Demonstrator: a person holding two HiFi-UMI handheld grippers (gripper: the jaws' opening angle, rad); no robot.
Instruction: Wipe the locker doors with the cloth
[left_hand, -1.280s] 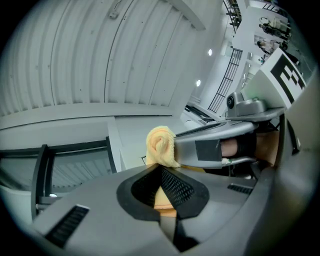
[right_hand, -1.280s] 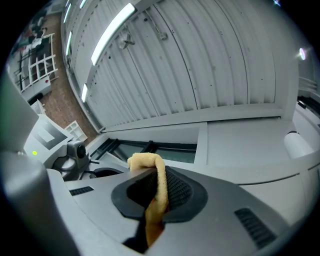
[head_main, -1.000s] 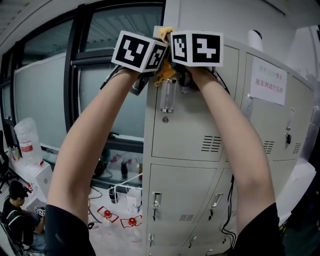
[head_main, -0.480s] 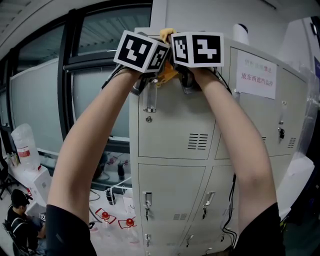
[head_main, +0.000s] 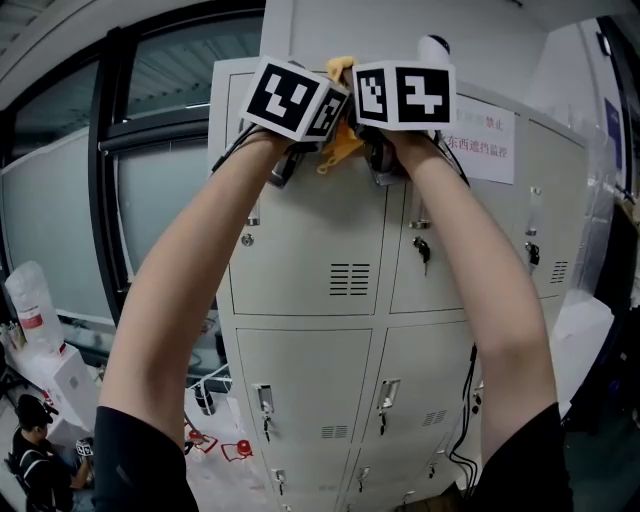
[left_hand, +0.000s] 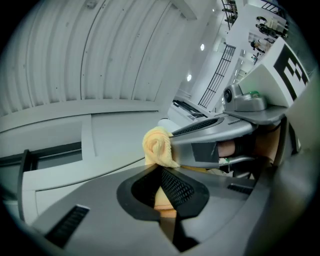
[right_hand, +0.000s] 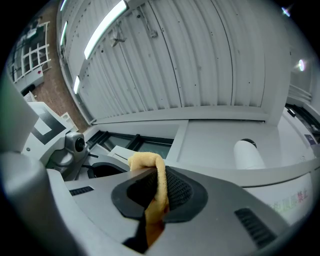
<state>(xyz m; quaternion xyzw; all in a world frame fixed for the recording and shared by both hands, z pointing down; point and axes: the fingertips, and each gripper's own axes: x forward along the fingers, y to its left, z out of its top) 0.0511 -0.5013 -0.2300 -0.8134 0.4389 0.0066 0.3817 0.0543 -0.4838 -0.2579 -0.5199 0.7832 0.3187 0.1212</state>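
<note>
Both arms are raised to the top row of the pale grey metal locker doors (head_main: 320, 240). The left tool (left_hand: 167, 197) is clamped shut on one end of the yellow terry cloth (head_main: 340, 145), and the right tool (right_hand: 155, 197) is clamped on the other end, so the cloth bunches in a short span between them. It sits at the upper edge of the top doors, near the seam between the left and middle columns. Whether it is actually pressed to the metal cannot be told from these views.

The step in hand looks like the start of a wiping pass, with the wiping mostly not yet done. To do it well, I would draw the two tools slightly apart so the cloth lies taut and flat, then lean it onto the door and sweep downward in overlapping strokes. Both clamps should stay firm, since a loosened end would drop the cloth. The small key locks (head_main: 421, 250) could snag the fabric, and the white paper notice (head_main: 480, 135) on the neighbouring door is best skirted.
</note>
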